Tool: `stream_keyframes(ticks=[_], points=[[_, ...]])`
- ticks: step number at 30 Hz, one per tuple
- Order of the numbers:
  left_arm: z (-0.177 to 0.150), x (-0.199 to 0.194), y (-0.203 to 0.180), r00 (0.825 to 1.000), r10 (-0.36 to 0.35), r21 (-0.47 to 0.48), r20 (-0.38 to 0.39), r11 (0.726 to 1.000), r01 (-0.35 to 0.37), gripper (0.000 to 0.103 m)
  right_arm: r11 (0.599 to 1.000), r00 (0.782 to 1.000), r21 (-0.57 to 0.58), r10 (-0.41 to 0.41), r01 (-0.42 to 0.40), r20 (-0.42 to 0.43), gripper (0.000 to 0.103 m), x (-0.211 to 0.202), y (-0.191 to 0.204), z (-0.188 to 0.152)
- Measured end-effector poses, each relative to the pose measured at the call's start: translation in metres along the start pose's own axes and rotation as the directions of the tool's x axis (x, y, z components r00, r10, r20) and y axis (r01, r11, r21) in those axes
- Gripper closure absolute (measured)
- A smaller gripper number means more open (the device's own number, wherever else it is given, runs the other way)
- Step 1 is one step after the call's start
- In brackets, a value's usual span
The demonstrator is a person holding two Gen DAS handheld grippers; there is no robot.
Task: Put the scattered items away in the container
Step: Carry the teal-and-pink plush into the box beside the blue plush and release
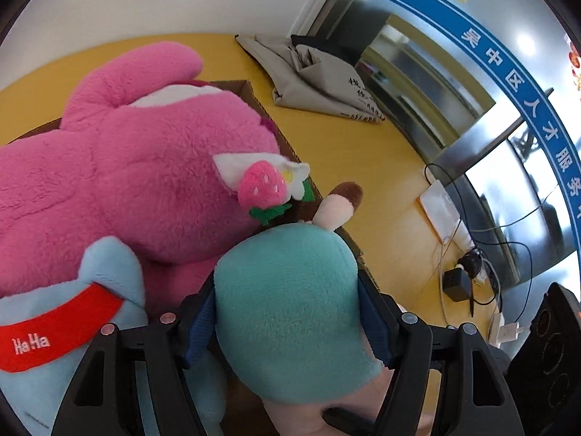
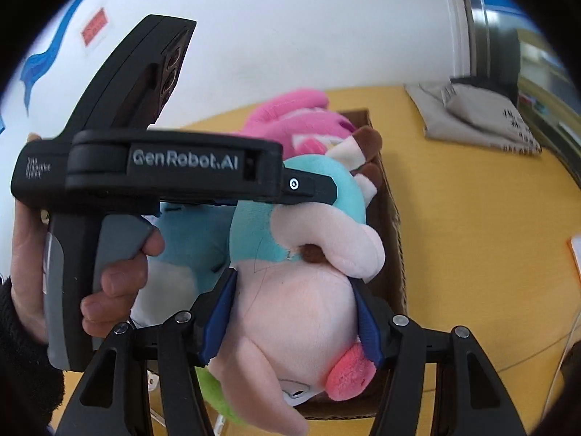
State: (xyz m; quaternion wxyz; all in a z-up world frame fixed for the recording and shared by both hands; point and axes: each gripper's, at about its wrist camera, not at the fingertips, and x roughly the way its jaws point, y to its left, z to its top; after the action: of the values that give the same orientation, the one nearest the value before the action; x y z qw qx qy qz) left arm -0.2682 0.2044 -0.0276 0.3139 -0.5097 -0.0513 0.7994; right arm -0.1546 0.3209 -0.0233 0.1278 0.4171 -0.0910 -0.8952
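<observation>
Both views bright, even daylight-type light, no hard shadows. Left wrist view: strong glare on glass wall (image 1: pixel 428 83) at right, white blown-out patches there; light seems to come from that side. Yellow surface (image 1: pixel 356 152) evenly lit, faint sheen. Fisheye bend heavy at edges, black vignette in corners. Pink plush (image 1: pixel 127 167) sharp; lettering on blue band readable though curved. Right wrist view: white wall (image 2: pixel 290 29) near overexposed, bag (image 2: pixel 479 116) and bkgd smeared w/ motion blur, near plush softly blurred.
</observation>
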Motion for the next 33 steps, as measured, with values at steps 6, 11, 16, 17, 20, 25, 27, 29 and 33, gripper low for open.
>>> stream_keyframes(ticks=[6,11,16,17,20,25,27,29,33], points=[[0.002,0.023,-0.002,1.0,0.01,0.011,-0.024,1.0,-0.009,0.023,0.996,0.996,-0.049,-0.068,0.07,0.056,0.043,-0.024,0.009,-0.005],[0.003,0.037,-0.009,0.998,0.039,0.037,-0.045,0.999,-0.037,0.019,0.981,0.993,-0.154,-0.118,0.116,-0.003,0.052,-0.004,0.02,-0.012],[0.0,0.031,-0.013,0.998,0.058,0.061,-0.039,0.997,-0.055,0.019,0.981,0.992,-0.148,-0.126,0.122,-0.015,0.053,0.013,0.021,-0.02],[-0.001,0.029,-0.013,0.997,0.063,0.064,-0.036,0.996,-0.06,0.019,0.981,0.992,-0.151,-0.127,0.124,-0.014,0.053,0.013,0.024,-0.022],[-0.005,0.011,-0.018,0.998,0.068,0.073,-0.016,0.995,-0.066,0.02,0.985,0.993,-0.129,-0.119,0.117,-0.008,0.052,0.01,0.024,-0.023],[-0.024,-0.059,-0.016,0.994,0.027,0.083,0.11,0.996,-0.036,0.021,0.992,0.993,-0.059,-0.113,0.114,0.026,0.028,-0.01,0.032,-0.017],[-0.037,-0.098,-0.009,0.984,0.022,0.082,0.179,0.996,-0.037,0.015,0.992,0.993,-0.069,-0.101,0.105,0.061,0.024,-0.027,0.046,-0.019],[-0.053,-0.133,0.001,0.969,0.032,0.071,0.243,0.996,-0.051,0.005,0.989,0.99,-0.08,-0.115,0.122,0.083,0.024,-0.043,0.062,-0.023],[-0.105,-0.197,-0.006,0.916,0.187,0.026,0.354,0.977,-0.21,0.0,0.973,0.978,-0.134,-0.173,0.189,0.117,0.024,-0.072,0.097,-0.033]])
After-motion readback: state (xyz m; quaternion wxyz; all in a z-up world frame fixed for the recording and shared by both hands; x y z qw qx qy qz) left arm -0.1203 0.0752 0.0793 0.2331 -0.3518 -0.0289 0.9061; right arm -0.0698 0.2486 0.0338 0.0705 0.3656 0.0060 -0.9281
